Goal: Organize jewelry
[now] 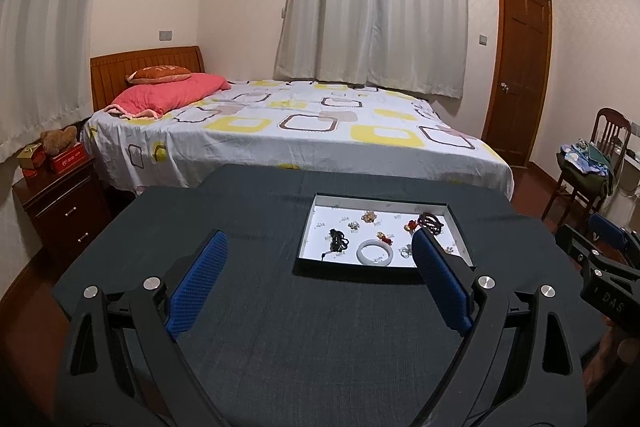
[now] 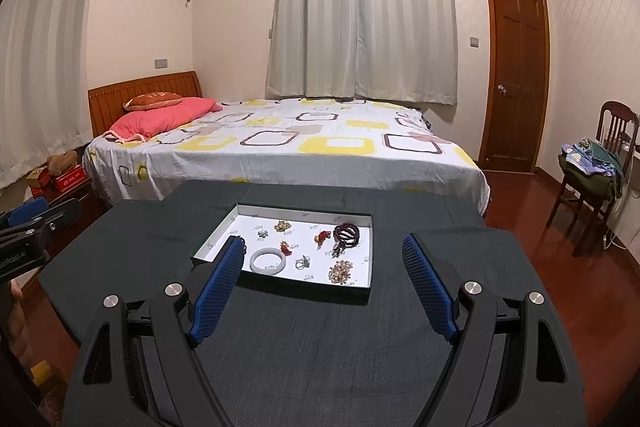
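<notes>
Jewelry tray (image 2: 362,254) lies ahead of both tongs on the bench (image 2: 304,339), long axis crosswise. Right tongs (image 2: 322,265) more centred on it; left tongs (image 1: 320,259) offset. Both released, empty.

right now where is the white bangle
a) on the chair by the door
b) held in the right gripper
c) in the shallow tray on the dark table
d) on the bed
c: the white bangle lies flat on the tray floor among the other jewelry, and both grippers are open and hold nothing.
</notes>
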`<state>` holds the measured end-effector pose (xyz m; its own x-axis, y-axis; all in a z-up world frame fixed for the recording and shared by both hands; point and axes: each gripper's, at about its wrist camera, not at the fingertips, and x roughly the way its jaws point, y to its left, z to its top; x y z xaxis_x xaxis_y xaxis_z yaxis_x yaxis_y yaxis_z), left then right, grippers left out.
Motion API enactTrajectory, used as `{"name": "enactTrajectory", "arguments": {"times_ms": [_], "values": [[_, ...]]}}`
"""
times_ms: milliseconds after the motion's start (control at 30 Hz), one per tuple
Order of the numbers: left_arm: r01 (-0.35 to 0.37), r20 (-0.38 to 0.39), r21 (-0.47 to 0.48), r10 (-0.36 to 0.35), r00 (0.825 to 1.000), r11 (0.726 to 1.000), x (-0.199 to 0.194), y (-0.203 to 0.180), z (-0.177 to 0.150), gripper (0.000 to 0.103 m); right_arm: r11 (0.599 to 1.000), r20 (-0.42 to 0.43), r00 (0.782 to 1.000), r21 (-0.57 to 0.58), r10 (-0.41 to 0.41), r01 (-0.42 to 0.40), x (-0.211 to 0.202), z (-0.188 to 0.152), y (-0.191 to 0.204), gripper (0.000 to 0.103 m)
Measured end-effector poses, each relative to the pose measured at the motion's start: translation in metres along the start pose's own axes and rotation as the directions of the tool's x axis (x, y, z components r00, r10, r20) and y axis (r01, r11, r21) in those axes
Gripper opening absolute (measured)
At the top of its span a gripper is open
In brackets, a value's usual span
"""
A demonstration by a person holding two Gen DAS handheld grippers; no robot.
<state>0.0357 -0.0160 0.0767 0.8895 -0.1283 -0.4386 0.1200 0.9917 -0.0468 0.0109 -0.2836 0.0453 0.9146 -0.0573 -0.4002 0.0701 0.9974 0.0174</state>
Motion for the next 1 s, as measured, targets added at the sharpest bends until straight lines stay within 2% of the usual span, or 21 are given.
{"name": "enactTrajectory", "arguments": {"times_ms": [1000], "values": [[-0.004,-0.005,-0.007,0.004,1.000,1.000,0.0007,0.0026,-0.0022,0.091,1.000,0.000,1.000,-0.004,-0.001,0.001,-0.0003,0.0005,0.0014,0.079]]}}
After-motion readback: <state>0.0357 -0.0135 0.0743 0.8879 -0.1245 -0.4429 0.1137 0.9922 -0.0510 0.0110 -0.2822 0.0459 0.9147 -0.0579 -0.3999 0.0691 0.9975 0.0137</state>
